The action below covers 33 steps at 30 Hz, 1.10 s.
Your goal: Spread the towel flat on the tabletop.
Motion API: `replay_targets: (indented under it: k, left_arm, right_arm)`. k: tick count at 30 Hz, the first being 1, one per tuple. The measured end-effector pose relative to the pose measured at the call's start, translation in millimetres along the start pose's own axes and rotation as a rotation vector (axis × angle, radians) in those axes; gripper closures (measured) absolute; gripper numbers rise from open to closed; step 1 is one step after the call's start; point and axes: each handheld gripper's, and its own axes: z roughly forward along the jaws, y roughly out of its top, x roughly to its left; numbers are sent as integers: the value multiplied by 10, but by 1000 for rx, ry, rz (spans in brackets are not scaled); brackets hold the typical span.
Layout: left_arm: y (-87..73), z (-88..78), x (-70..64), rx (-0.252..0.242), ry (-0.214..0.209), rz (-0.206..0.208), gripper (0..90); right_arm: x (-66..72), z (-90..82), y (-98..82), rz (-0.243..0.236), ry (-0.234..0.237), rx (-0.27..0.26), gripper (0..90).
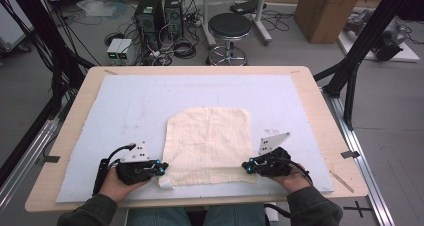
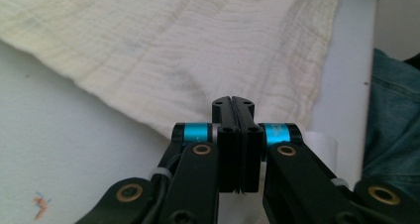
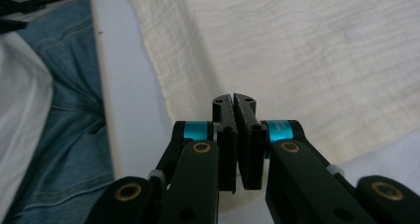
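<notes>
A cream cloth [image 1: 207,145] lies flat at the worktop's [image 1: 310,93] six o'clock edge, its near corners each pinched by the left tongs [image 1: 163,168] and right tongs [image 1: 246,167], so folding looks barely begun.

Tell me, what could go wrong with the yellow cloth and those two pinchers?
1. Both jaws look shut at the cloth's near corners, but whether the left gripper or the right gripper truly holds fabric is hard to tell, so a corner might slip free when lifted.
2. The cloth lies close to the mat's near edge, above the person's lap, so a pull that way might drag it off.
</notes>
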Motion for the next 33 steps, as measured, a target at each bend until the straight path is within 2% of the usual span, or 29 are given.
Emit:
replay_targets:
  k: [5, 6, 7, 8, 9, 11, 13, 14, 16, 20, 21, 23, 25, 26, 28, 29, 31, 32, 33]
  left_arm:
    - [10, -57, -77, -5, -47, 5, 888]
    - [11, -62, -83, -3, -65, 7, 887]
    - [15, -59, -79, -7, -84, 8, 881]
    - [26, -56, -66, -14, -88, -3, 831]
    - [37, -53, -48, -18, -87, -12, 750]
    - [78, -37, 30, -41, -58, -45, 669]
    - [138, 8, 166, -62, -6, -82, 618]
    - [181, 57, 267, -74, 43, -111, 612]
    - [261, 145, 419, -72, 119, -145, 600]
    - [453, 409, 817, -97, 259, -255, 601]
    - [477, 453, 880, -99, 271, -269, 597]
    - [515, 571, 1032, -92, 293, -311, 568]
    - [526, 675, 1143, -57, 320, -352, 496]
    - [518, 714, 1185, -45, 331, -355, 492]
    - [486, 761, 1246, -53, 323, -391, 502]
    - [469, 778, 1258, -54, 313, -393, 551]
    - [465, 807, 1233, -22, 311, -339, 731]
    - [479, 818, 1199, -19, 296, -315, 814]
    - [501, 825, 1153, -18, 290, -281, 847]
  right_arm:
    - [108, -63, -36, -17, 33, 10, 871]
    - [117, -66, -39, -21, 47, 11, 850]
    - [121, -69, -42, -16, 57, 4, 791]
    - [108, -71, -41, -7, 75, -9, 716]
    - [89, -78, -32, 6, 87, -20, 699]
    - [46, -84, -2, -3, 56, -34, 660]
    - [-41, -75, 54, 10, 0, -39, 648]
    - [-89, -67, 79, 14, -21, -44, 647]
    - [-266, -32, 164, 41, -98, -57, 640]
    - [-627, 54, 291, 99, -222, -49, 603]
    - [-758, 78, 324, 124, -252, -54, 600]
    - [-919, 113, 357, 163, -281, -56, 575]
    - [-1070, 177, 374, 194, -307, -44, 561]
    - [-1123, 214, 376, 210, -317, -36, 562]
    - [-1191, 276, 366, 221, -325, -23, 591]
    - [-1207, 298, 358, 221, -325, -14, 605]
    - [-1225, 338, 343, 220, -329, 11, 612]
    - [-1225, 352, 338, 225, -330, 23, 612]
    - [-1226, 359, 334, 226, -328, 33, 612]
